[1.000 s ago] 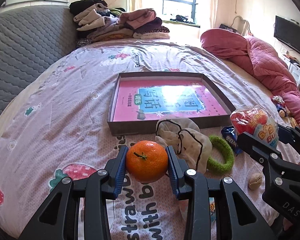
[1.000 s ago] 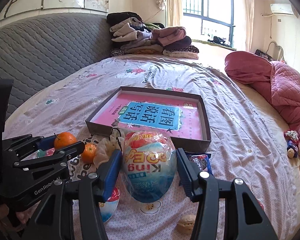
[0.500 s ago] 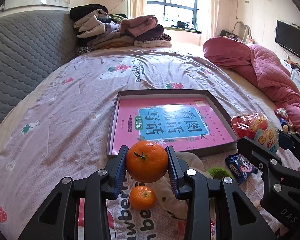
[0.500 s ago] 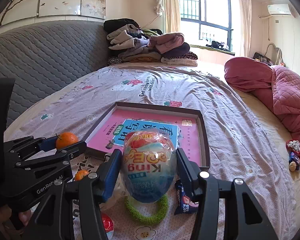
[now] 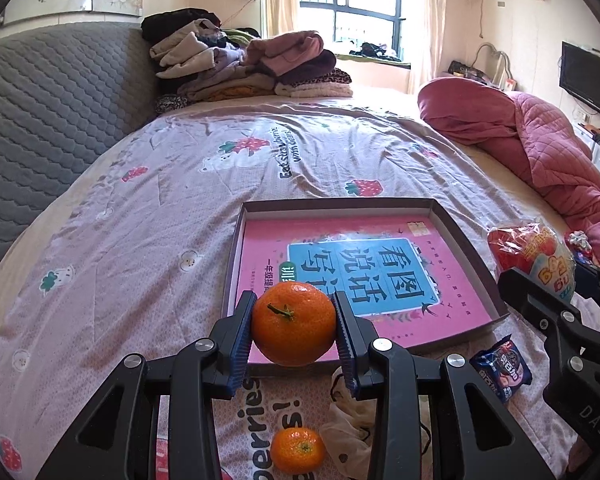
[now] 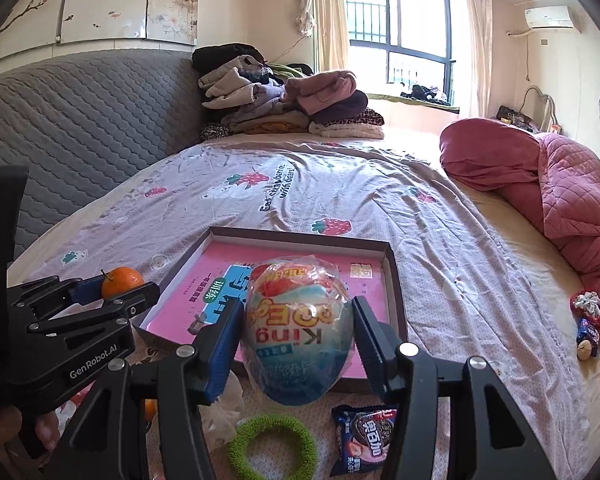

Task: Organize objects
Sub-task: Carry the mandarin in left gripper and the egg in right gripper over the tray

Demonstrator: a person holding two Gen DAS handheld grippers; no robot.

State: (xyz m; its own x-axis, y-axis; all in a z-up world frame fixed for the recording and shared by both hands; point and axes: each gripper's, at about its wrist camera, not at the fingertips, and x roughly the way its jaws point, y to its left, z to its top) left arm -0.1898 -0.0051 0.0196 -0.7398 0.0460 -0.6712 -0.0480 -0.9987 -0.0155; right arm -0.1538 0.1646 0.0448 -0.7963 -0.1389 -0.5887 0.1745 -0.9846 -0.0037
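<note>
My left gripper (image 5: 294, 330) is shut on an orange tangerine (image 5: 294, 330), held above the near edge of the shallow box (image 5: 464, 248) with a pink book (image 5: 452, 308) inside. My right gripper (image 6: 298, 330) is shut on a big plastic-wrapped toy egg (image 6: 298, 330), held over the box's (image 6: 398, 296) near right edge. The left gripper and tangerine (image 6: 122, 281) show at the left of the right wrist view. The egg (image 5: 536, 254) shows at the right of the left wrist view.
On the bedsheet below lie a second tangerine (image 5: 298, 450), a white drawstring pouch (image 5: 350, 432), a green ring (image 6: 272, 446) and a blue snack packet (image 6: 366, 434). Folded clothes (image 5: 244, 64) are piled far back. A pink quilt (image 6: 548, 184) lies right, small items (image 6: 588, 324) beside it.
Both grippers have risen and moved forward toward the box with their loads. The second tangerine, the green ring and the snack packet have come into view beneath them.
</note>
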